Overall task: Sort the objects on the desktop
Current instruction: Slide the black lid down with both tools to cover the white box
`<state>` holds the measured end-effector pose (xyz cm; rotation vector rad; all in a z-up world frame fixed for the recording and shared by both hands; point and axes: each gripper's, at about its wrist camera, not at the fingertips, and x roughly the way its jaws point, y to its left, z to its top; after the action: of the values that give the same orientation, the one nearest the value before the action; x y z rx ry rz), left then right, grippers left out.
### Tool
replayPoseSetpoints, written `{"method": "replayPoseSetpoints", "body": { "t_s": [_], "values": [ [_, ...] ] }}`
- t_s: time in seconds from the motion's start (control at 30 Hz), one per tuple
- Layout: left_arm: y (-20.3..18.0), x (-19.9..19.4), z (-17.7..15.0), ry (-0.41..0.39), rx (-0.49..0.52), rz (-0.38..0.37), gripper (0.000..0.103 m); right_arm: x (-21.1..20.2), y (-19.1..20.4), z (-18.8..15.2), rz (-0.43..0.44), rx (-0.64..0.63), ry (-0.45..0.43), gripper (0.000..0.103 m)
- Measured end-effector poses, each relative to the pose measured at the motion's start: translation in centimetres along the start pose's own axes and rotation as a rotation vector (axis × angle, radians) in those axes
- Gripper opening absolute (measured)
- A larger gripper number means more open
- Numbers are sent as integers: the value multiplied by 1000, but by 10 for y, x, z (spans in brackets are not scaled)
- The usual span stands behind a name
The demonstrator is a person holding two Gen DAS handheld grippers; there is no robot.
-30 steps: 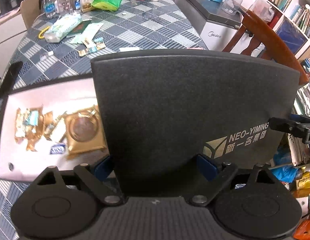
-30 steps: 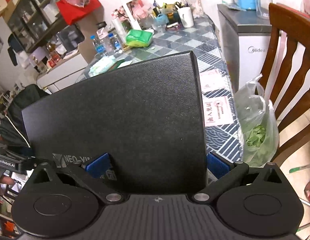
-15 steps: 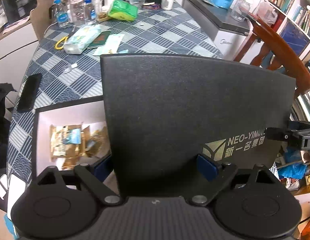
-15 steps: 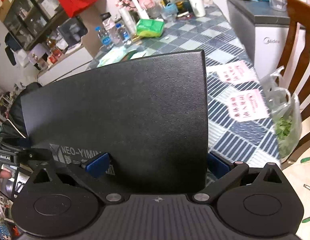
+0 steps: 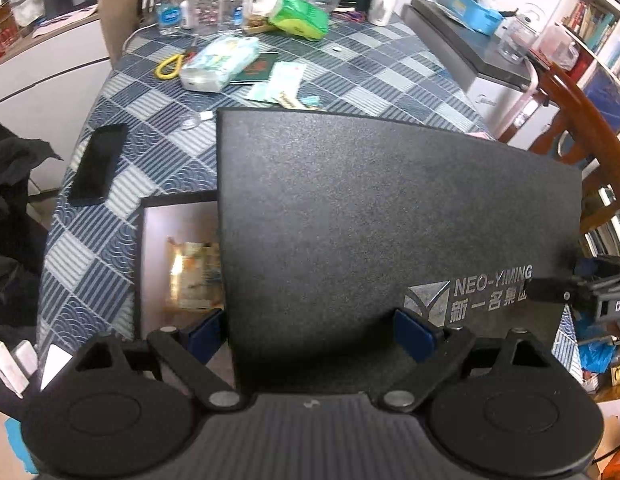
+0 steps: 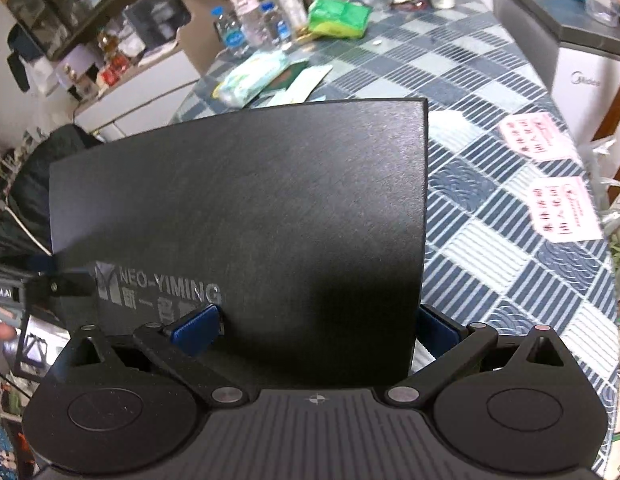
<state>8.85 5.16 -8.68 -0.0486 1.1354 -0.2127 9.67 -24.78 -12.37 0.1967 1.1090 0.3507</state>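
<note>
Both grippers hold one flat black textured lid (image 5: 382, 216) printed with a silver NEO-YIMING logo. The left gripper (image 5: 310, 330) has its blue-padded fingers (image 5: 414, 334) clamped across the lid's near edge; the right gripper (image 6: 314, 330) grips the same lid (image 6: 249, 208) the same way — one blue pad (image 6: 195, 332) lies over the logo. The lid sits tilted above an open black-rimmed box with a pale interior (image 5: 177, 220), which holds gold-wrapped packets (image 5: 193, 276) and rests on the blue-and-white checked tablecloth (image 5: 350, 64). A black phone (image 5: 97, 168) lies near the box.
</note>
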Motion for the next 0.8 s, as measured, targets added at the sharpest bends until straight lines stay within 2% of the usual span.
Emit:
{"method": "replayPoseSetpoints", "body": {
  "t_s": [0.43,0.6,0.8],
  "values": [
    [77,23,14,38,-110,-30,103,42,56,23,-25,-40,67,103],
    [94,37,17,59,-138,-26,103,61,62,28,-19,-5,111,103],
    [105,47,15,77,-162,-46,103,66,67,31,-54,13,130,103]
  ]
}}
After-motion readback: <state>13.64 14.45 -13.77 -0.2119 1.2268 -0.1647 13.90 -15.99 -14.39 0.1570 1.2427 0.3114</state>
